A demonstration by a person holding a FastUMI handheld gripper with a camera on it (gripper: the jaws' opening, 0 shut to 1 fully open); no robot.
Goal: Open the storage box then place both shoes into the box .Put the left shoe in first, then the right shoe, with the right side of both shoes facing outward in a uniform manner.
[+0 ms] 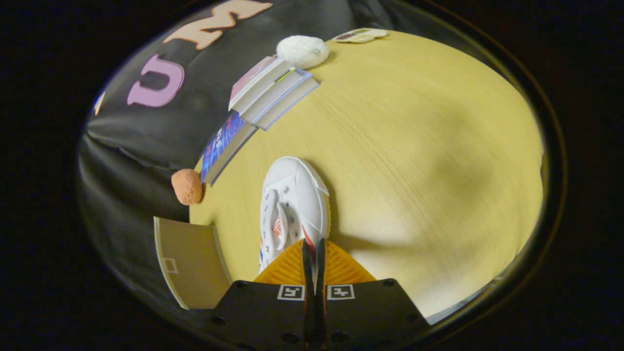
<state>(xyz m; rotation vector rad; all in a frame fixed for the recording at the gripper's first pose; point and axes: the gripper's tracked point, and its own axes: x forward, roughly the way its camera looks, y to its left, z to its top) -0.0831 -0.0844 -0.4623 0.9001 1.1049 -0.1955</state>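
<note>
Since the two fingers stand almost together with only a thin strip of white between them, the gripper (313, 253) reads as pinched narrowly on the heel collar of the white shoe (292, 204); both fingers seem to press on that rim, though the contact itself is partly hidden by the fingers. The shoe stretches away from the fingers, toe pointing far, laces and tongue on its left half, a canvas side panel with a small coloured stripe on its right. Whether it rests on the table (414, 146) or hangs just above it I cannot tell.

As a thing to carry, it looks light, soft in the upper and stiff only at the sole. A pinch at the heel rim should hold, but the canvas may fold and the toe is likely to droop and swing, so a slow carry seems wise.

Just to the near left stands a brown cardboard flap (190, 261), probably the storage box or its lid. Farther left a round orange ball (187, 186) sits at the table edge. Beyond lie stacked books (265, 95), and far off a white woolly ball (303, 51).
</note>
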